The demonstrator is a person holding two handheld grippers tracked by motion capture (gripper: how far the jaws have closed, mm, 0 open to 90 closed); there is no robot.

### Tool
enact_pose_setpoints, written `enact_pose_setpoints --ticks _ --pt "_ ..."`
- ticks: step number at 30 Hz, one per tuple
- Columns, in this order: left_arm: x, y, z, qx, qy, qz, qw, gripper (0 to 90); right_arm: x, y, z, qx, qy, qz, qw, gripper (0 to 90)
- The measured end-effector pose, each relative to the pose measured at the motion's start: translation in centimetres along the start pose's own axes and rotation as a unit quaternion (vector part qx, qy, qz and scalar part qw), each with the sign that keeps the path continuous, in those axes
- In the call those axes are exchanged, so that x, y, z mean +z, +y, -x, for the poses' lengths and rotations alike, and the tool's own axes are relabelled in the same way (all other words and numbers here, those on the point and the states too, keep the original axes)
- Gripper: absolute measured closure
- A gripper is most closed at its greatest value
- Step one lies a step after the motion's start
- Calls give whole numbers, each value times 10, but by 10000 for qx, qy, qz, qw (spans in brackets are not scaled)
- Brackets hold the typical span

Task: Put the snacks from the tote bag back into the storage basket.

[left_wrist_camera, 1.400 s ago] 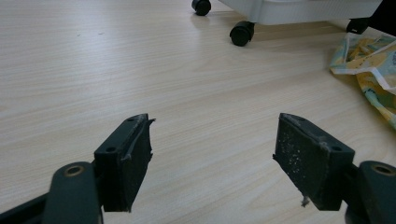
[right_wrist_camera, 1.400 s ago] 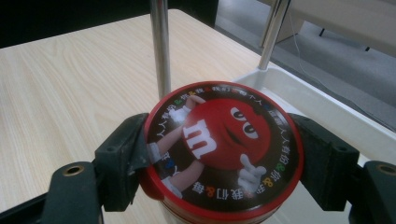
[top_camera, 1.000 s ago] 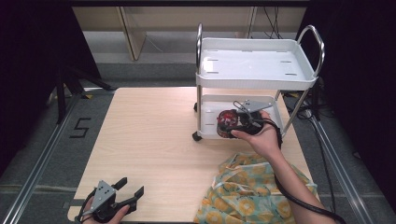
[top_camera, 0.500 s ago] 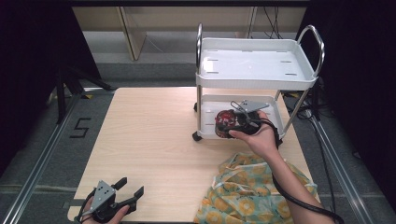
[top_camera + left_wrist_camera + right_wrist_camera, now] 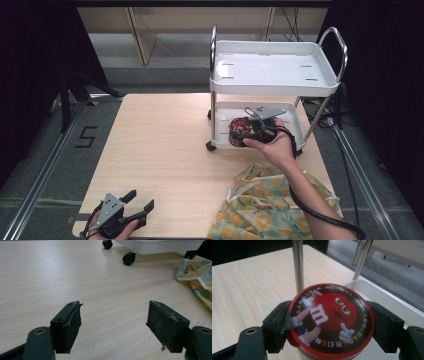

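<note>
At the near edge of the cart's (image 5: 320, 87) lower shelf (image 5: 295, 131), my right gripper (image 5: 250, 131) holds the red tin (image 5: 331, 320) clamped between both jaws, one pad on each side of its lid rim, just past the front left post (image 5: 298, 265). The tin hangs at the shelf's lip, toward the left post, and I cannot tell whether its base touches the tray yet. To do this well, I judge I should keep the tin level, carry it clear of the post and over the white rim, lower it until the base sits flat, and only then let the jaws spread. My left gripper (image 5: 131, 214) rests at the desk's (image 5: 165, 145) near left corner with its jaws wide apart and nothing between them; the patterned cloth (image 5: 272, 207) lies at the near right. Compared with a second ago, little differs: the tin sits at almost the same spot by the shelf edge, and the left gripper has not shifted.
</note>
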State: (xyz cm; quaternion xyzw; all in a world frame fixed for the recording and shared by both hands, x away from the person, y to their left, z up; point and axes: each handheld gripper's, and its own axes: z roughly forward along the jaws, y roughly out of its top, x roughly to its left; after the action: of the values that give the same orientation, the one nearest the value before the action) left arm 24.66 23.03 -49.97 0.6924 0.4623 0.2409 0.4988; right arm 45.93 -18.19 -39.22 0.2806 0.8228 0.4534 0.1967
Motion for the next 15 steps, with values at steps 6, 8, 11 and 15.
enact_pose_setpoints --ticks 6,8,11,15 --pt "-1 0 0 5 18 2 10000 267 0 1 -3 211 26 -55 9998 266" --pt "-1 0 0 8 17 3 10000 267 2 1 0 23 -35 -9 10000 266" --pt "-1 0 0 13 24 13 10000 267 3 2 -1 102 -6 -44 9999 266" --pt "-1 0 0 18 18 9 10000 267 6 2 -1 87 44 -67 9999 266"
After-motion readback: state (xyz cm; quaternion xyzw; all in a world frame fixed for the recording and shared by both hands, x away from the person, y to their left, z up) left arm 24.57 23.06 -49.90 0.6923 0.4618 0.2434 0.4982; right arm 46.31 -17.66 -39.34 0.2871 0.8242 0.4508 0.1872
